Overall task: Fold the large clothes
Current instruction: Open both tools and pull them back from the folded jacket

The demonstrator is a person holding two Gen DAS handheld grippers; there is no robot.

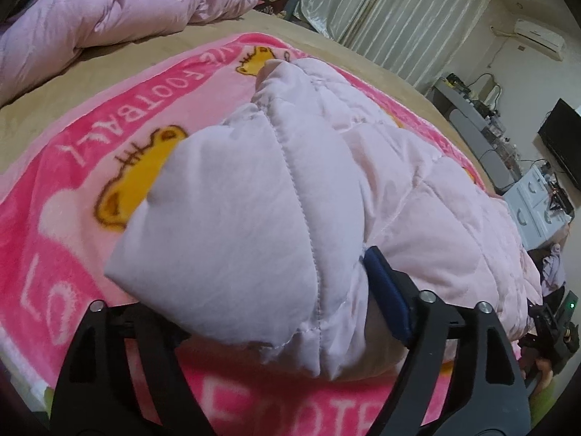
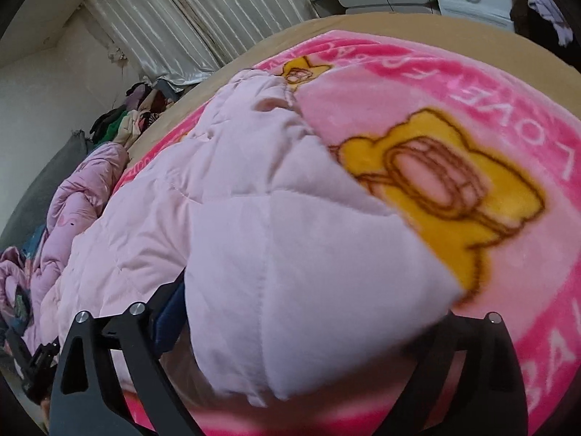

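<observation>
Pale pink quilted padded jacket [image 1: 326, 167] lying on a pink cartoon-print fleece blanket [image 1: 72, 189], its near corners between the wide-spread fingers of the left gripper [image 1: 276, 312] and right gripper [image 2: 301, 312], neither visibly clamping, with the drawer chest at two o'clock.

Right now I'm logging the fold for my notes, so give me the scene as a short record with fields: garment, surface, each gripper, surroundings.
garment: pale pink quilted jacket, lying on the blanket, its near corners puffed up between both grippers' fingers
surface: pink cartoon blanket over a tan bed sheet
left gripper: jaws wide, jacket corner between them, pads not pressing on it
right gripper: jaws wide, jacket corner between them, not clamped
surroundings: rumpled pink duvet, curtains
</observation>
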